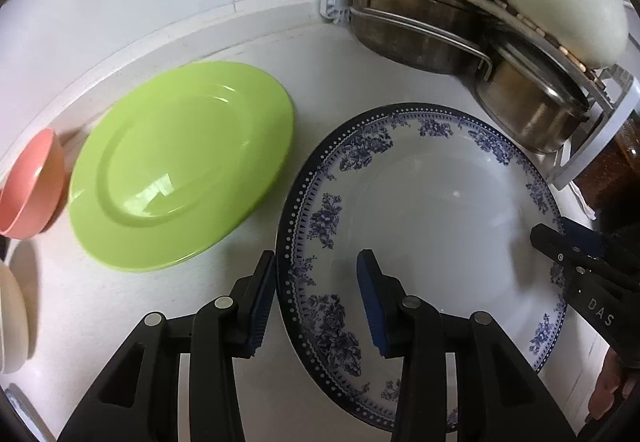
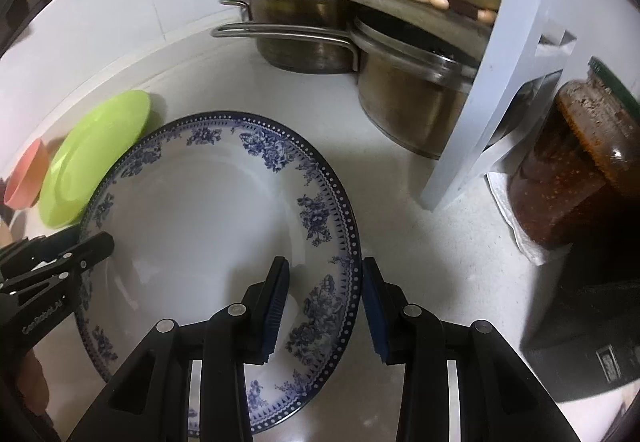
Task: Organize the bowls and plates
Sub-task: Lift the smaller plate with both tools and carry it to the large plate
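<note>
- Blue-and-white porcelain plate, floral rim: lies on the white tabletop, nearest item in both wrist views. Nothing on it.
- Left gripper: jaws apart, straddling the plate's left rim, one finger outside, one over the well. Not clamped.
- Right gripper: jaws apart, straddling the opposite rim likewise. Not clamped.
- Risk, judged: glazed rim is thin and smooth; if one side closes before the other, the plate may skate sideways. An uneven lift could tilt it and let it slip from the pads.
- Green plate: just beside the patterned one on its left, flat, holding nothing. A sideways shove could knock the two together.
- Pink bowl: beyond the green plate, on its side against the wall edge; contents not visible.
- Steel pots: stacked under a white rack, far right; interiors hidden.
- Jar: beside the rack, filled with dark reddish-brown preserve.
</note>
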A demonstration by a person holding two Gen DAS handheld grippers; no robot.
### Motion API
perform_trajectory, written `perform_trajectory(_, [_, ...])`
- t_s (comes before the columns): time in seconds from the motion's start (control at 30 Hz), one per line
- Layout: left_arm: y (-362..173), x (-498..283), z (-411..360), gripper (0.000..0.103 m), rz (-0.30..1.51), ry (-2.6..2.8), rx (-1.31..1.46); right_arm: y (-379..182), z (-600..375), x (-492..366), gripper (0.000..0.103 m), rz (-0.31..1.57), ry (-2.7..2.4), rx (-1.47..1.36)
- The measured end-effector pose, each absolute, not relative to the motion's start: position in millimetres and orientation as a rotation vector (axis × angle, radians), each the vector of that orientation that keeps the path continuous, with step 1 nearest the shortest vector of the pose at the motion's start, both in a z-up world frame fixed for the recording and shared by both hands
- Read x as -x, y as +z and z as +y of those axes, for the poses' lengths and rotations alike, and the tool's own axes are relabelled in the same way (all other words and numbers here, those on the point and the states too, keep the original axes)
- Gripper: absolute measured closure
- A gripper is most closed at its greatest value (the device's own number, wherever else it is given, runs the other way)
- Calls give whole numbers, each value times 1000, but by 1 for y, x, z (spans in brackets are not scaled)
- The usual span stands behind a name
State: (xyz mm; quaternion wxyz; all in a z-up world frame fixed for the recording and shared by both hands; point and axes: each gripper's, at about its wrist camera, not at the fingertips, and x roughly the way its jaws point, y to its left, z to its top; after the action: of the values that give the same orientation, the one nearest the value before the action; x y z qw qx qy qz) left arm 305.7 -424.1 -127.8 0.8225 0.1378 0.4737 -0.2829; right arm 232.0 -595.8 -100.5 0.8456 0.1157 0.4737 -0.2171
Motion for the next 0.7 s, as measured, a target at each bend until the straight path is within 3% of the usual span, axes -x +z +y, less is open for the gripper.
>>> perform_trajectory(0.7, [-90,-284,-307,62,971,-499,-249,-70,-490,-222,65,1021,-348,-202])
